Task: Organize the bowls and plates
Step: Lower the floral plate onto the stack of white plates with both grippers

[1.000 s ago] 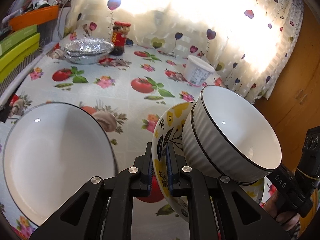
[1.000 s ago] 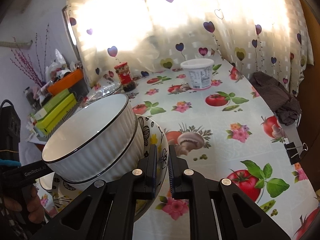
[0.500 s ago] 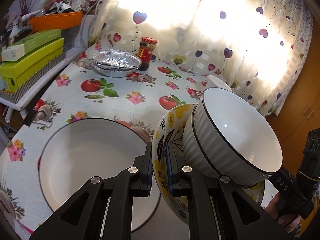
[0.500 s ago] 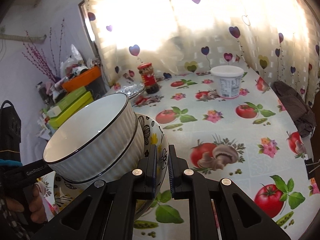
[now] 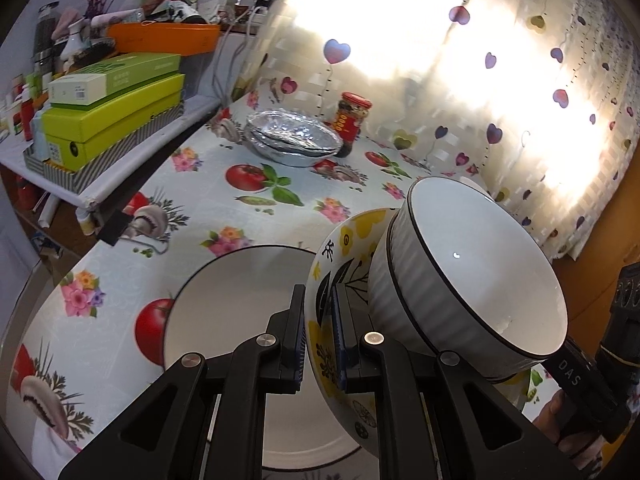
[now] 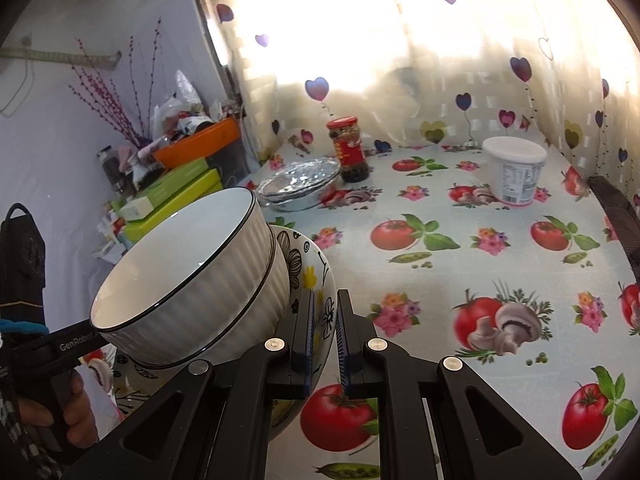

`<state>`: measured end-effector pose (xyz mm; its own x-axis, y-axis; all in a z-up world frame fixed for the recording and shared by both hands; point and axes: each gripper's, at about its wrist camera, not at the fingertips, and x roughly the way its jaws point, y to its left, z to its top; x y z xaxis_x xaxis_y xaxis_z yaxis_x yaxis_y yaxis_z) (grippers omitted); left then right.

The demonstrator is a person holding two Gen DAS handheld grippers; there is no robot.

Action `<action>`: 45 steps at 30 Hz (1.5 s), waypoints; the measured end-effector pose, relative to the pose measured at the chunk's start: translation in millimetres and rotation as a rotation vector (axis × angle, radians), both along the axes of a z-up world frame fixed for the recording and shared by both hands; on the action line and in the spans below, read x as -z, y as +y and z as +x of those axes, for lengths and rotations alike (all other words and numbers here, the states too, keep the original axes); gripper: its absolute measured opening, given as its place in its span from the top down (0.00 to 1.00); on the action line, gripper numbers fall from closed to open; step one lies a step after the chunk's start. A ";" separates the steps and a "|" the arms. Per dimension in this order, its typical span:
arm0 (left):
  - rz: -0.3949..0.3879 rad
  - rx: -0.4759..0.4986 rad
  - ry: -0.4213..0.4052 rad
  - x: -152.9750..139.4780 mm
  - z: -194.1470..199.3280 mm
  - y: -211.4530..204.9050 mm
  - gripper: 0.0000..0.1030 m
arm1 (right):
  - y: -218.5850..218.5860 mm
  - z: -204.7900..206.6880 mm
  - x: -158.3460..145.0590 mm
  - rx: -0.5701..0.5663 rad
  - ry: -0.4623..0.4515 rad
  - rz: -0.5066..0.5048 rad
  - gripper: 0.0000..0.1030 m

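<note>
Both grippers hold one stack of bowls in the air. My left gripper (image 5: pixel 319 320) is shut on the left rim of a yellow-flowered bowl (image 5: pixel 340 264). My right gripper (image 6: pixel 324 320) is shut on the right rim of the same flowered bowl (image 6: pixel 316 276). Two white ribbed bowls with black rims (image 5: pixel 480 272) sit nested inside it, also shown in the right wrist view (image 6: pixel 192 276). A large white plate with a dark rim (image 5: pixel 236 304) lies on the tablecloth just below and left of the stack.
A stack of foil pans (image 5: pixel 292 140) and a red-lidded jar (image 5: pixel 352 120) stand at the back. A white tub (image 6: pixel 514 176) stands back right. Green boxes (image 5: pixel 116 116) and an orange bin (image 5: pixel 164 38) fill a side shelf on the left. A dark cloth (image 6: pixel 616 208) lies at the right edge.
The stack and both grippers have moved left and back over the table, so the white plate now lies under the left gripper and the stack's left side.
</note>
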<state>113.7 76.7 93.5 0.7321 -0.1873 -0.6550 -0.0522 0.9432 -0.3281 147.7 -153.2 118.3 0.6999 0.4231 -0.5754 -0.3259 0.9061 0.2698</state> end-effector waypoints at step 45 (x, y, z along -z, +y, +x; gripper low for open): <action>0.015 -0.113 0.071 38.5 1.0 62.7 0.89 | 66.1 27.2 43.2 -0.118 0.085 -0.018 0.88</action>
